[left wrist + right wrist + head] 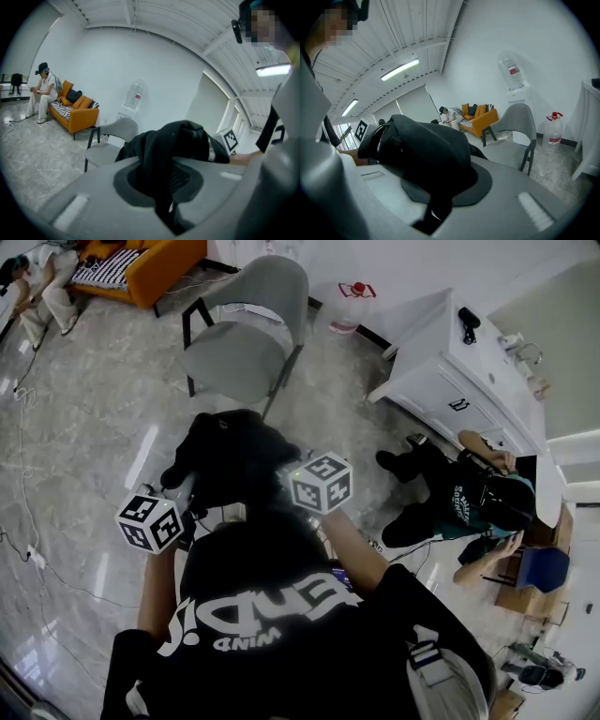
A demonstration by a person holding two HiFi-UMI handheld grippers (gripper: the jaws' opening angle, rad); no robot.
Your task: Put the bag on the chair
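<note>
A black bag (231,457) hangs in the air between my two grippers, a short way in front of the grey chair (246,336). My left gripper (178,502) is shut on the bag's left side. The dark fabric (165,154) is pinched between its jaws in the left gripper view. My right gripper (302,486) is shut on the bag's right side, where the bag (423,149) fills the gap between the jaws. The empty seat of the chair (108,141) faces me, also visible as the chair (513,132) in the right gripper view. The bag hides the fingertips in the head view.
A person (461,498) sits on the floor at the right beside a white cabinet (448,371). An orange sofa (150,266) with a seated person (42,93) stands at the far left. A water bottle (353,304) stands behind the chair. Cables (28,549) trail over the floor.
</note>
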